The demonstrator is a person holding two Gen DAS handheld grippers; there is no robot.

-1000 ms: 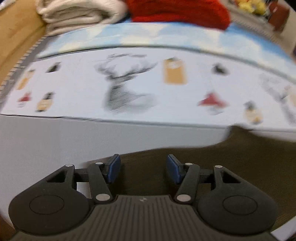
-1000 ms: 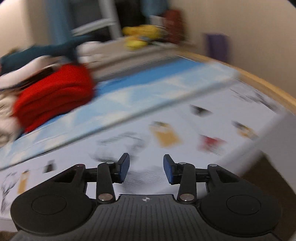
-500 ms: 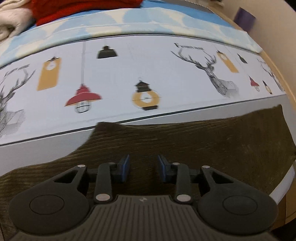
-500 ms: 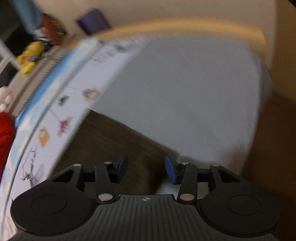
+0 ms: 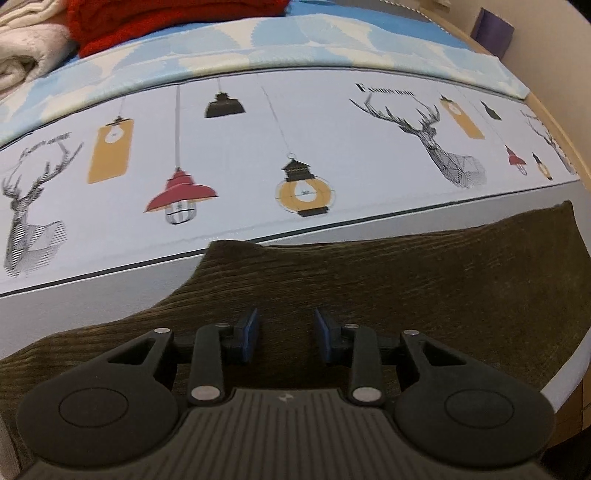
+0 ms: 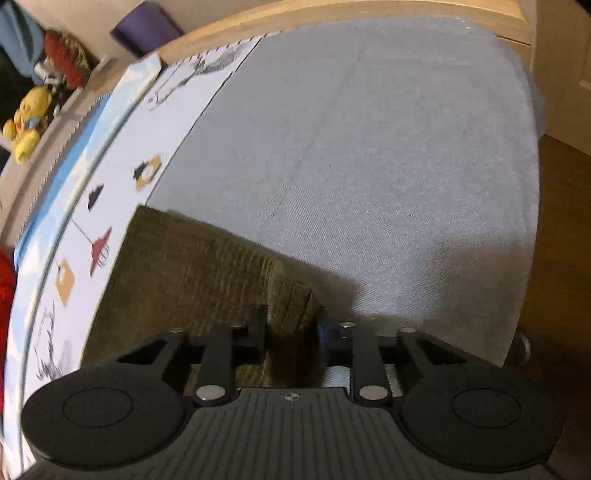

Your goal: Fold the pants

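The pants (image 5: 388, 295), dark olive corduroy, lay flat across the near part of a bed, on a plain pale grey sheet (image 6: 369, 166). In the left wrist view the left gripper (image 5: 285, 334) pointed steeply down over the cloth, its blue-padded fingers (image 5: 250, 332) standing a moderate way apart with corduroy showing in the gap; its jaws had narrowed within the past second and then held, and whether the pads pressed the fabric could not be told. Beyond the far edge of the pants ran a white band of bedding printed with lamps (image 5: 181, 195), lanterns and deer heads (image 5: 439, 147), then a blue and white patterned cover (image 5: 258, 48), with a folded red blanket (image 5: 166, 18) and a cream one (image 5: 29, 48) at the far left. In the right wrist view the right gripper (image 6: 291, 332) had just been closing, and a raised fold at the corner of the pants (image 6: 192, 269) stood bunched between its fingers, pinched there. The rest of the fabric stretched away to the left of that gripper, the grey sheet to the right. A yellow stuffed toy (image 6: 26, 125) sat far off at the left, near a purple object (image 6: 144, 26) by the wall.
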